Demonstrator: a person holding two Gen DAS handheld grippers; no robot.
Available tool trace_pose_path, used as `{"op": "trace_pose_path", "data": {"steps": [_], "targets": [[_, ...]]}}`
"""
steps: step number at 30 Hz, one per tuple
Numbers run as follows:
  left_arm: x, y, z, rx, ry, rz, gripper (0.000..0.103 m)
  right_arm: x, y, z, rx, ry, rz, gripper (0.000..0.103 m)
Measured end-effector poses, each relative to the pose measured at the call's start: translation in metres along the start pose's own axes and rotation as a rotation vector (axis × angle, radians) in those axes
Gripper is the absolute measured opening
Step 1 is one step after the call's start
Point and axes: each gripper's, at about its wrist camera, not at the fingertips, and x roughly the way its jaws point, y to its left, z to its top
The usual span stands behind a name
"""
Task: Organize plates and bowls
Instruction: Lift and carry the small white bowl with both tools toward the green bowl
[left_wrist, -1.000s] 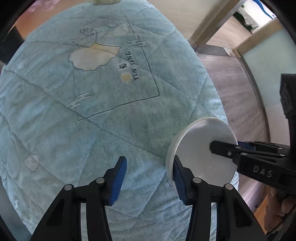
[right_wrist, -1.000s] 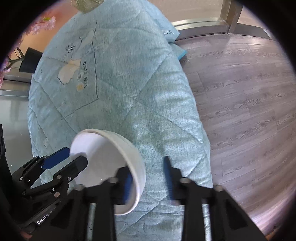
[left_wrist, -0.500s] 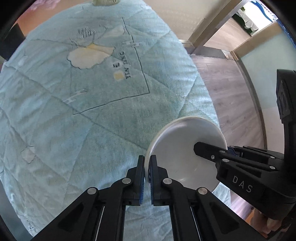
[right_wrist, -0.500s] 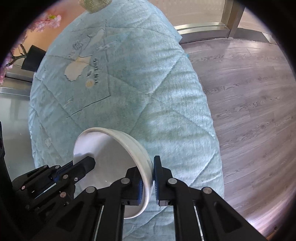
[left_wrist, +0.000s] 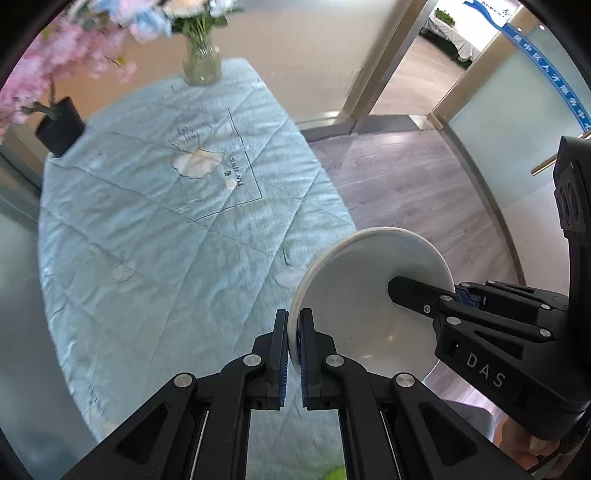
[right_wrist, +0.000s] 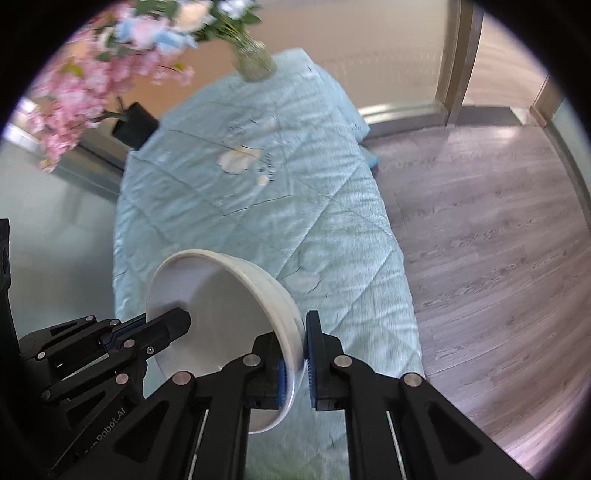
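Nearest in the left wrist view, the left tongs (left_wrist: 293, 345) are clamped on the near-left rim of a white bowl (left_wrist: 373, 314), one blue pad inside the wall and one outside. The right tongs (left_wrist: 397, 290) enter that view from the right and grip the bowl's far-right rim, their black body marked "DAS". In the right wrist view the same right tongs (right_wrist: 301, 356) pinch the rim of the white bowl (right_wrist: 229, 317) at its right side, and the left tongs (right_wrist: 177, 321) hold the opposite edge from the lower left. The bowl is tilted, its open side turned towards the left tongs' side of the picture, and it hangs in the air between the two tongs, above the near right corner of the tabletop and clear of it.

Below and beyond the bowl, a light blue quilted cloth (left_wrist: 166, 240) covers the tabletop, with a cream cloud-shaped patch (left_wrist: 197, 162) and stitched lettering near its middle. At the far end of the cloth stands a glass vase (left_wrist: 202, 66) with flowers. To the far left, beside the tabletop, a black pot (left_wrist: 61, 127) carries pink blossom branches. Grey-brown wooden flooring (right_wrist: 491, 240) runs along the right.
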Motion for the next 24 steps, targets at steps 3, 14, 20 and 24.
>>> {"op": "trace_pose_path", "data": {"steps": [3,14,20,24], "targets": [[-0.039,-0.006,-0.028,0.007,-0.029,0.019,0.002,-0.028,0.013,-0.022,-0.012,-0.028,0.008,0.008],[-0.126,-0.035,-0.142,-0.010,-0.083,0.051,0.002,-0.094,0.034,-0.109,-0.067,-0.062,0.029,0.008],[-0.144,-0.050,-0.196,-0.029,-0.072,0.046,0.002,-0.105,0.033,-0.151,-0.073,-0.057,0.032,0.008],[-0.143,-0.055,-0.229,-0.035,-0.059,0.046,0.002,-0.103,0.033,-0.176,-0.085,-0.037,0.037,0.008]]}}
